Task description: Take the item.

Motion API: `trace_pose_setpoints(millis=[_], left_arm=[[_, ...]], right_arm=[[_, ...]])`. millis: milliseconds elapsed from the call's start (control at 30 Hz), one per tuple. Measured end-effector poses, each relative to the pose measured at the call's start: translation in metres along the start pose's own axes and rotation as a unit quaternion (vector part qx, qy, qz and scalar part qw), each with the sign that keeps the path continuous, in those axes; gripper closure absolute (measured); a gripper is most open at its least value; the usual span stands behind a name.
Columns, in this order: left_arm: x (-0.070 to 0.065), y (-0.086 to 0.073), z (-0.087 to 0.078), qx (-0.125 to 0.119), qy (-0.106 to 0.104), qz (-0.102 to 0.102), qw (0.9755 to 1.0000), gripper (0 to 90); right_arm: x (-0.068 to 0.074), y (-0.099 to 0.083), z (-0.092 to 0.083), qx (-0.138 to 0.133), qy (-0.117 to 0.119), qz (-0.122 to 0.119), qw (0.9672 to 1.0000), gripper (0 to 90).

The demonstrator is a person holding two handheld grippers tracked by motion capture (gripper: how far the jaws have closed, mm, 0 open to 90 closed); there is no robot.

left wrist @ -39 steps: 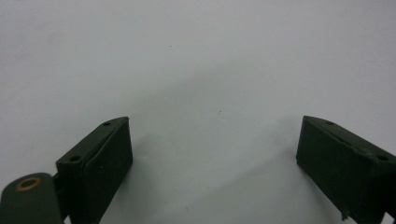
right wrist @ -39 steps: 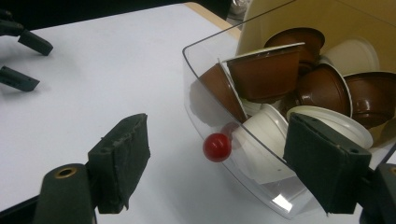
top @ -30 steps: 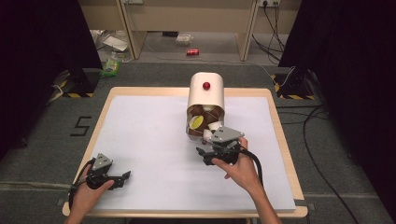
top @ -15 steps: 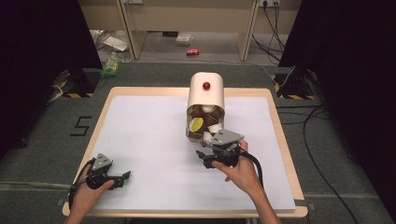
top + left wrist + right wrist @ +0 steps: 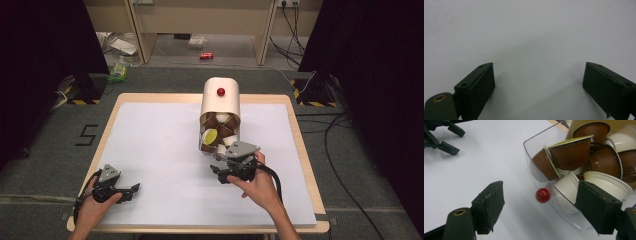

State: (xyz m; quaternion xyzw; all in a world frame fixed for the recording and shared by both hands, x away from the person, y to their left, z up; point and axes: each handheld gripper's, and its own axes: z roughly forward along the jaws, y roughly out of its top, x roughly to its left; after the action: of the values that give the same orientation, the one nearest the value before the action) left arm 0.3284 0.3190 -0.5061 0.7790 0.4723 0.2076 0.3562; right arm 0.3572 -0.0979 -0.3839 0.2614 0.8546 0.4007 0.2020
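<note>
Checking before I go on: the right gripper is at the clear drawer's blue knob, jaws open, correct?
Not quite: the knob on the clear drawer is red, not blue, as the right gripper view shows. The right gripper is there with jaws open.

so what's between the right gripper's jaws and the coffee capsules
The clear drawer front with its red knob stands between the right gripper and the capsules, seen in the right gripper view.

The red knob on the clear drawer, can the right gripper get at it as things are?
Probably yes. The right gripper stands open just short of the red knob, which sits roughly between the jaws with bare table in front of it and nothing across the way.
</note>
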Motion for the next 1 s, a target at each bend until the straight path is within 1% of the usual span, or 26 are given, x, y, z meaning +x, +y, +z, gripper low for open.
trace_pose_setpoints(millis=[167, 333, 500, 533, 600, 667, 733, 1000], left_arm=[[0.0, 0.0, 0.0, 0.0, 0.0, 0.0, 1.0, 10.3], [0.0, 0.0, 0.0, 0.0, 0.0, 0.0, 1.0, 10.2], [0.0, 0.0, 0.0, 0.0, 0.0, 0.0, 1.0, 10.2], [0.0, 0.0, 0.0, 0.0, 0.0, 0.0, 1.0, 10.2], [0.0, 0.0, 0.0, 0.002, 0.0, 0.0, 1.0, 10.1], [0.0, 0.0, 0.0, 0.001, 0.0, 0.0, 1.0, 10.2], [0.0, 0.0, 0.0, 0.001, 0.0, 0.0, 1.0, 10.2], [0.0, 0.0, 0.0, 0.002, 0.0, 0.0, 1.0, 10.1]], right_arm=[[0.0, 0.0, 0.0, 0.002, 0.001, -0.002, 1.0, 23.5], [-0.001, 0.001, -0.001, -0.001, 0.005, 0.004, 1.0, 24.5], [-0.003, 0.006, -0.001, -0.017, -0.005, 0.01, 0.9998, 24.1], [-0.003, 0.006, -0.001, -0.017, -0.005, 0.01, 0.9998, 24.1], [-0.005, 0.01, -0.001, -0.02, -0.012, 0.011, 0.9997, 24.9], [-0.006, 0.011, 0.0, -0.021, -0.013, 0.014, 0.9996, 25.0], [-0.008, 0.015, 0.002, -0.024, -0.018, 0.02, 0.9993, 25.5], [-0.018, 0.025, 0.01, -0.034, -0.032, 0.028, 0.9985, 29.8]])
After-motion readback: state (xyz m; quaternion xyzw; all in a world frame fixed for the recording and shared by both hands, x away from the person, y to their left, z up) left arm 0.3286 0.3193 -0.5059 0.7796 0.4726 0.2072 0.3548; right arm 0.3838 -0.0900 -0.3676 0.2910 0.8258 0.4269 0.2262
